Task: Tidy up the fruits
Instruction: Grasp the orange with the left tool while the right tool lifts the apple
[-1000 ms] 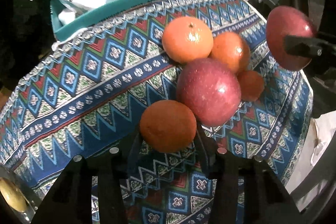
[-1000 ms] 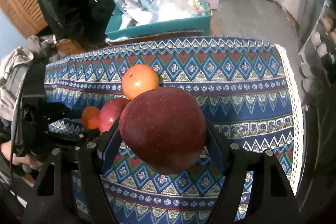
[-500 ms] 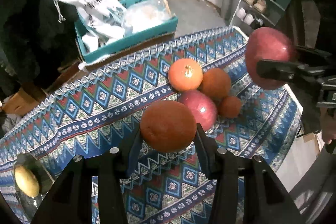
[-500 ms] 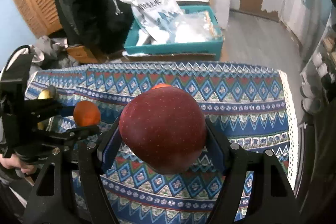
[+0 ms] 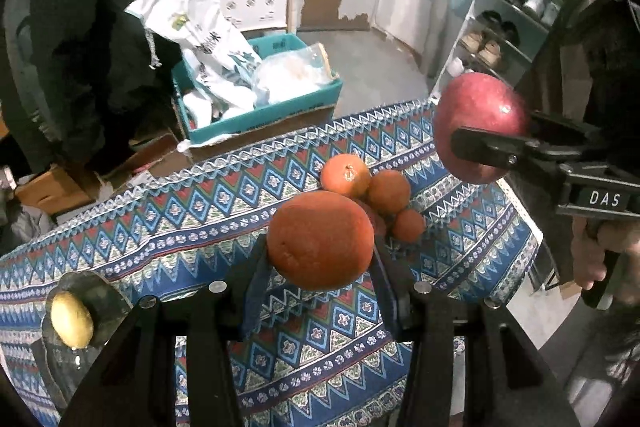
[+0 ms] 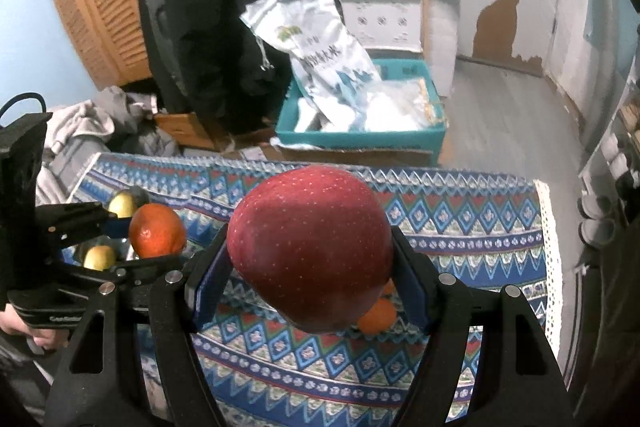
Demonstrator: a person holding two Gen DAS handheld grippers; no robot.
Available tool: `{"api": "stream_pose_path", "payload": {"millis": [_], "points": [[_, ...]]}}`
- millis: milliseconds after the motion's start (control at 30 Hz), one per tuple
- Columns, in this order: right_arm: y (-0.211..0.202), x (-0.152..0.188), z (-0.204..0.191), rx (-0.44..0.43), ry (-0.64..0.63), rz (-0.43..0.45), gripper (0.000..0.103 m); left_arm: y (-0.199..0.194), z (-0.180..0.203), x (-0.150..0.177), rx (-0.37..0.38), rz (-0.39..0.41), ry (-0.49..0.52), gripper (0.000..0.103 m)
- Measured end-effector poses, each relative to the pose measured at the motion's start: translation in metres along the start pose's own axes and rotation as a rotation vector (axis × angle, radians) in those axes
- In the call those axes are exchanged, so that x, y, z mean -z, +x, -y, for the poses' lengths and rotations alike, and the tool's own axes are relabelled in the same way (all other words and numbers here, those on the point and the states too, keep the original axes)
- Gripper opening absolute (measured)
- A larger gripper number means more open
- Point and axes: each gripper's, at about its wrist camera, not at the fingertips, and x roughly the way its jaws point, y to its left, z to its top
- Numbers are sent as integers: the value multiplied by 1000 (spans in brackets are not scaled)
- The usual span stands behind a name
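Clamping firmly, both tools are loaded. Left gripper has its jaws pressed on the flanks of an orange, held clear above the patterned cloth. Right gripper has its jaws set wider, closed on the sides of a red apple, also lifted off the table; the left view shows the same apple in side profile with one finger across its middle.

Handling read, as judgement: the orange is light-to-medium, the rind gives a little under the pads, and the dimpled skin should offer decent friction. Grip sits at the widest girth, which is right. The apple is heavier, hard and waxy, so more prone to slip; it bruises if squeezed or dropped. Pads sit near its equator, slightly low, with most of the bulk above them, so quick tilts risk it rolling out.

Outward from the tools: three more oranges sit bunched together on the cloth below, with a sliver of something red between them, likely another apple. At the left end of the table is a dark plate holding yellow fruit; the right view shows two yellow pieces there. That plate looks like the likely drop point. Beyond the table is a teal crate of bags, not relevant.
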Motion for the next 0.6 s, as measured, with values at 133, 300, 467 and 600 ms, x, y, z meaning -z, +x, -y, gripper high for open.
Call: {"api": "stream_pose_path", "payload": {"millis": [133, 300, 467, 600], "points": [[-7, -5, -12, -17, -16, 17, 74, -15, -5, 3, -11, 24, -13, 49], [-14, -11, -30, -48, -35, 38, 74, -32, -14, 6, -21, 51, -31, 49], [-16, -18, -46, -75, -51, 49, 74, -44, -26, 12, -36, 66, -61, 49], [-14, -22, -58, -97, -63, 50, 74, -55, -38, 19, -56, 81, -82, 49]]}}
